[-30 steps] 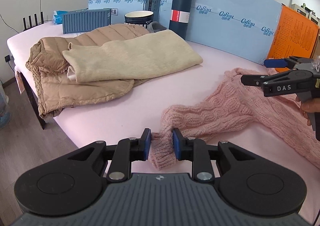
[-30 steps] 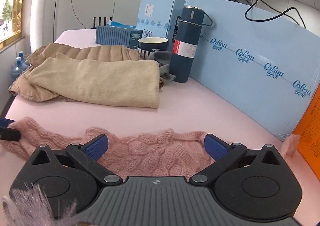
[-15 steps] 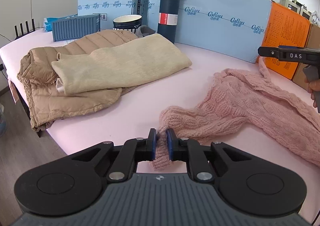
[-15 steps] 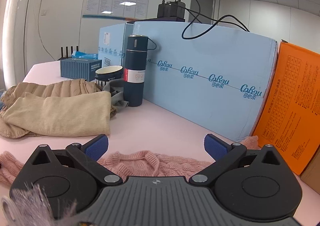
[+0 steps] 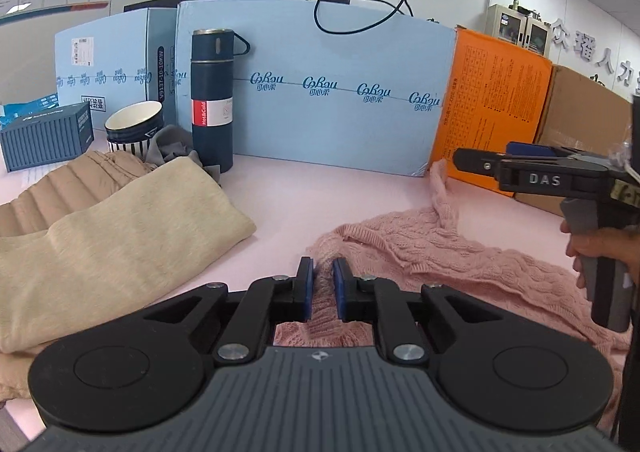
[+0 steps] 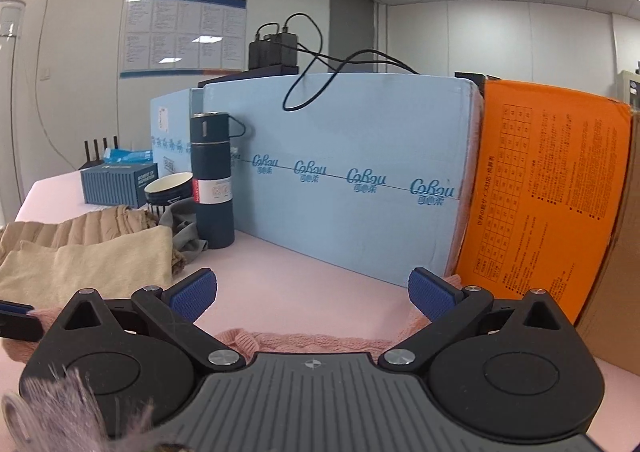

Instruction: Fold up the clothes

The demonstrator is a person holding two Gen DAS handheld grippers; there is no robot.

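Here a pale pink table surface [image 5: 304, 187] is carrying everything, backed by light blue printed cardboard boxes [image 5: 320, 91] and an orange carton [image 5: 492, 107] under office ceiling lights. The far end of the pink cable-knit sweater [image 5: 432, 248] is running out of sight behind the right gripper [image 6: 312, 292], whose jaws are standing wide apart with nothing between them, the knit lying just below. The left gripper [image 5: 322, 284] is pinching a sweater cuff between its nearly closed blue pads. Folded beige garments [image 5: 112, 236] are lying to the left.
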